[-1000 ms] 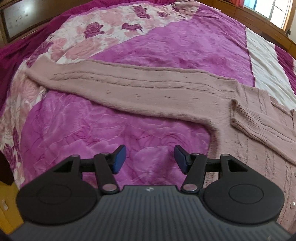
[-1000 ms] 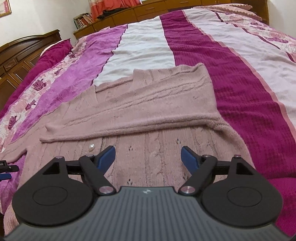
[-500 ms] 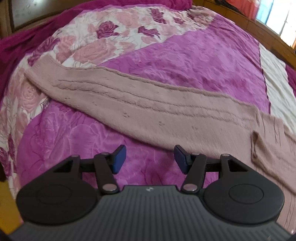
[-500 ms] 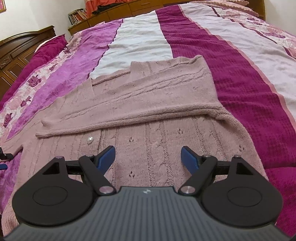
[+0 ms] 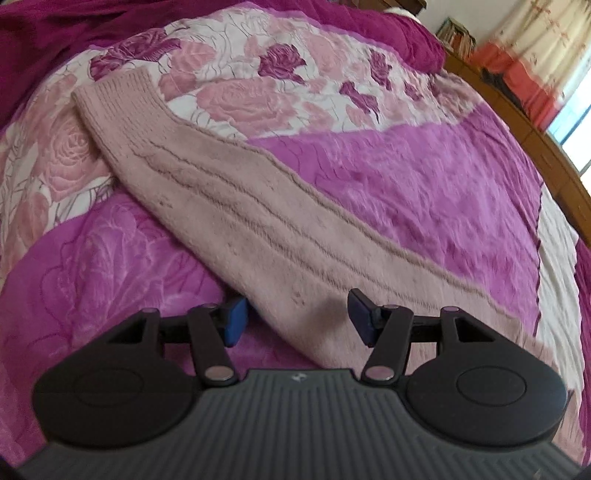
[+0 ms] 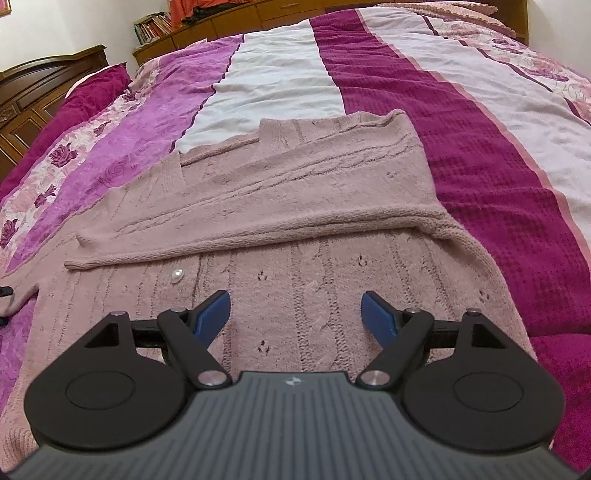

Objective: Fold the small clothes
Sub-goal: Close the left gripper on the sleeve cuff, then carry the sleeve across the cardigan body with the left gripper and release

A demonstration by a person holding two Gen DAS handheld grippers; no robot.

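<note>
A dusty-pink knitted cardigan (image 6: 295,206) lies flat on the bed. In the right wrist view one sleeve (image 6: 258,229) is folded across its body, above a pearl button (image 6: 177,275). My right gripper (image 6: 295,319) is open and empty, low over the cardigan's body. In the left wrist view the other sleeve (image 5: 229,195) stretches out to the far left, its ribbed cuff (image 5: 114,96) on the floral cover. My left gripper (image 5: 295,319) is open, its jaws standing either side of the sleeve's near edge, holding nothing.
The bedspread (image 6: 498,166) has magenta, white and rose-print stripes. A dark wooden headboard (image 6: 40,88) and a low cabinet with books (image 6: 155,29) stand at the far end. A wooden bed frame (image 5: 535,133) runs along the right of the left wrist view.
My left gripper has moved left and forward along the outstretched sleeve, now right over it. My right gripper has edged closer over the cardigan's body. Both stay open.
</note>
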